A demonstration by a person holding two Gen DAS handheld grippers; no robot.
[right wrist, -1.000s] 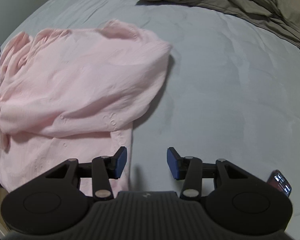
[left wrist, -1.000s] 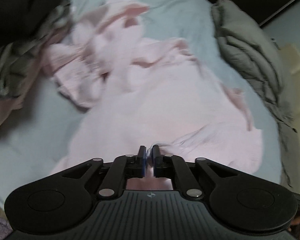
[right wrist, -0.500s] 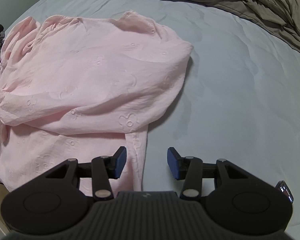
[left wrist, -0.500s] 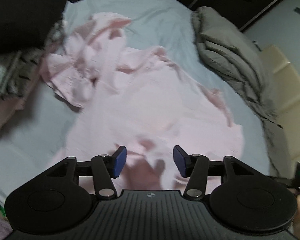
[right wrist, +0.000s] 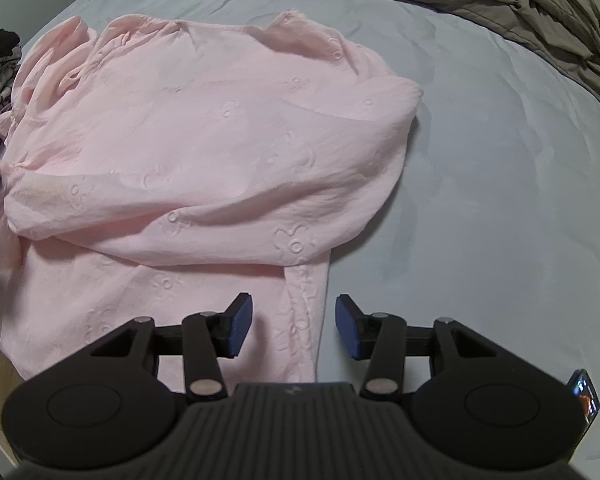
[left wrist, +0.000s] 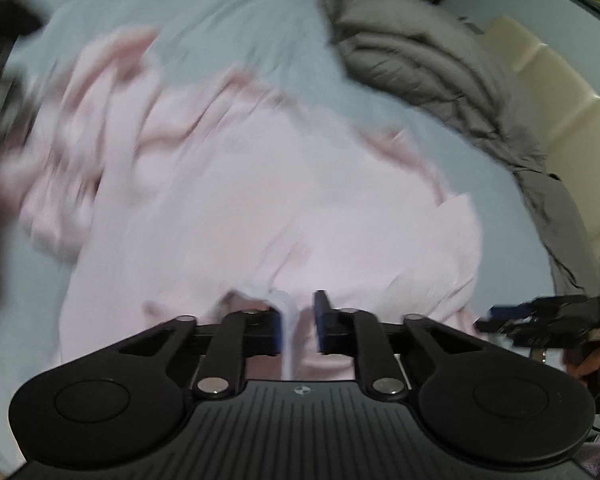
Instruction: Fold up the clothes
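Left gripper (left wrist: 298, 326) closing on a hem fold of the pink garment (right wrist: 204, 168), pads not yet pressing, to lift it. Right gripper (right wrist: 294, 326) released, astride the garment's right edge on the bed sheet (right wrist: 500, 200), ready to pinch.

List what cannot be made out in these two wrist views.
Left wrist view: motion blur smears the pink garment, so its folds and sleeves are lost.
Left wrist view: left gripper jaws closing, cloth strip between them; blur hides any pad contact.
Right wrist view: right gripper body covers the garment's near hem.
Right wrist view: small screen at the edge, too small to read.
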